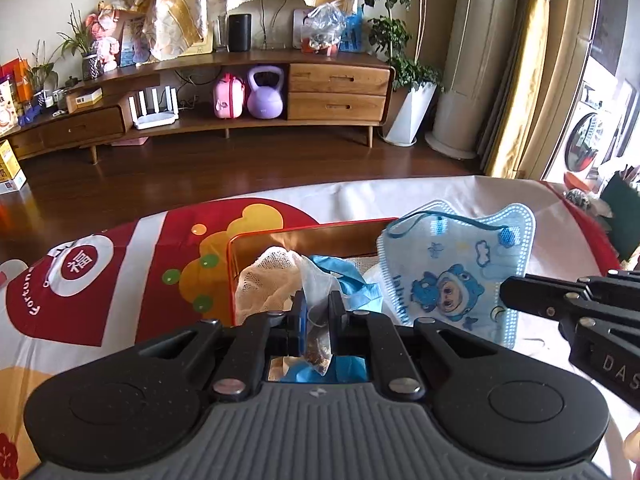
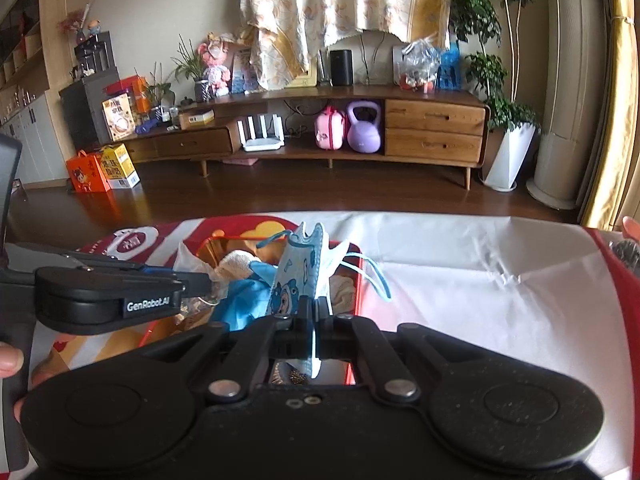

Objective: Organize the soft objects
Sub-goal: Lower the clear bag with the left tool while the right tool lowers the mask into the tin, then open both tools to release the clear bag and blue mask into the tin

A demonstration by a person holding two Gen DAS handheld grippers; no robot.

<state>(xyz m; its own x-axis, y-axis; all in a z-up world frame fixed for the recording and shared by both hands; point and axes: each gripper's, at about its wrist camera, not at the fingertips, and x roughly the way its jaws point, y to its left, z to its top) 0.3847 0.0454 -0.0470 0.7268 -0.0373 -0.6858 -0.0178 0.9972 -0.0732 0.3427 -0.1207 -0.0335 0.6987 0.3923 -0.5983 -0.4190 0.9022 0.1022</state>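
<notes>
My left gripper [image 1: 318, 312] is shut on a clear plastic bag [image 1: 318, 300] with brown bits inside, held over the red tray [image 1: 280, 234]. In the tray lie a white mesh cloth [image 1: 266, 280] and a blue cloth [image 1: 352, 280]. My right gripper [image 2: 314, 306] is shut on the edge of a blue cartoon face mask [image 2: 304, 268] and holds it upright over the tray's [image 2: 358, 280] right side. The mask [image 1: 452, 264] and the right gripper [image 1: 510, 292] also show in the left wrist view. The left gripper [image 2: 204, 280] shows at the left in the right wrist view.
The table carries a white and red printed cloth [image 2: 480, 276]. Beyond the table edge is a wooden floor and a long wooden TV cabinet [image 2: 432, 128]. A dark green object [image 1: 624, 216] stands at the table's far right.
</notes>
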